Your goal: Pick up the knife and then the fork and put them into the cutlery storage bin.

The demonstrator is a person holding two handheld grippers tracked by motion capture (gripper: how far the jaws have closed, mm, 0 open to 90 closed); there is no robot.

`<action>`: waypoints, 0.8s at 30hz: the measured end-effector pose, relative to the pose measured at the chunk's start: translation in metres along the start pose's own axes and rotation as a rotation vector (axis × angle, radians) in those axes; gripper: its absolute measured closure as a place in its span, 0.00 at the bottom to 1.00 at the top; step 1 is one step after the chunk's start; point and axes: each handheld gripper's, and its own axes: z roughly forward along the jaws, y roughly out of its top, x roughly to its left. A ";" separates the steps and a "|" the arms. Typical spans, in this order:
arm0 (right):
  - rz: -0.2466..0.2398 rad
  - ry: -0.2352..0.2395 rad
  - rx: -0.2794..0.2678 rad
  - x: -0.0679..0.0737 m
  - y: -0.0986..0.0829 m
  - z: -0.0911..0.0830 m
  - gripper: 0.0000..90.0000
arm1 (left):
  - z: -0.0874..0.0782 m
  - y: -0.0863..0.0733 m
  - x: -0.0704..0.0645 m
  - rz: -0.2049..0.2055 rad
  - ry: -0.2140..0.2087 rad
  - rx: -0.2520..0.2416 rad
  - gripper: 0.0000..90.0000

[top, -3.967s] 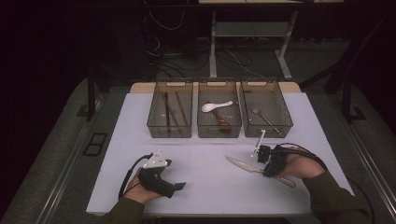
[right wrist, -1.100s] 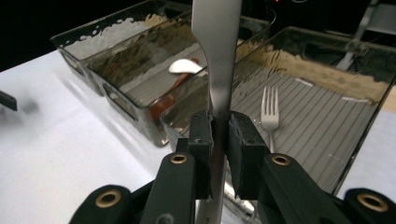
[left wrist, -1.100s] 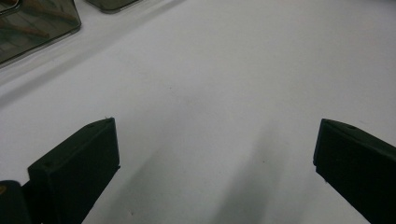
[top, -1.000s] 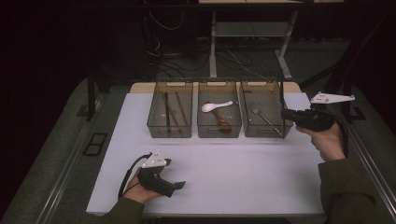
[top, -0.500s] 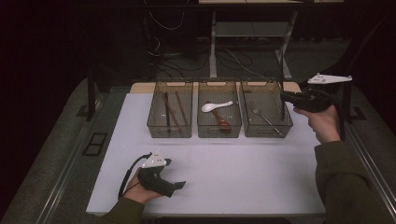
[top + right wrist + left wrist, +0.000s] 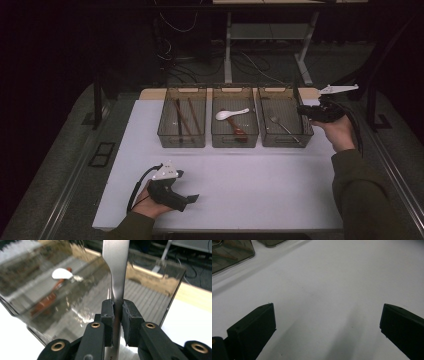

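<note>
My right gripper (image 6: pixel 118 315) is shut on the flat handle of a metal utensil (image 6: pixel 116 270), which rises straight up between the jaws. In the high view this right gripper (image 6: pixel 306 111) is held in the air at the right rim of the right-hand clear bin (image 6: pixel 285 142), pointing left over it. Inside that bin lies another metal utensil (image 6: pixel 282 125). My left gripper (image 6: pixel 192 199) rests low over the white table (image 6: pixel 260 185) near its front left. Its jaws stand wide open (image 6: pixel 327 325) with nothing between them.
Three clear bins stand in a row at the back. The left bin (image 6: pixel 181 142) holds dark chopsticks (image 6: pixel 186 117). The middle bin (image 6: pixel 235 142) holds a white spoon (image 6: pixel 231 113) and a brown spoon (image 6: pixel 236 127). The person's right sleeve (image 6: pixel 360 195) crosses the table's right edge.
My right gripper rose from the table with the metal utensil, went to the back right, then edged left to the right bin's rim. The left gripper has not moved.
</note>
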 end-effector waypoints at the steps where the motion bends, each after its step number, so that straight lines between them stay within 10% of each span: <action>1: 0.009 0.001 0.013 -0.001 -0.002 0.002 0.89 | 0.000 0.000 0.000 0.000 -0.001 0.001 0.00; 24: -0.067 -0.052 0.215 0.007 -0.011 0.036 0.87 | 0.001 -0.001 0.000 0.002 -0.007 0.012 0.00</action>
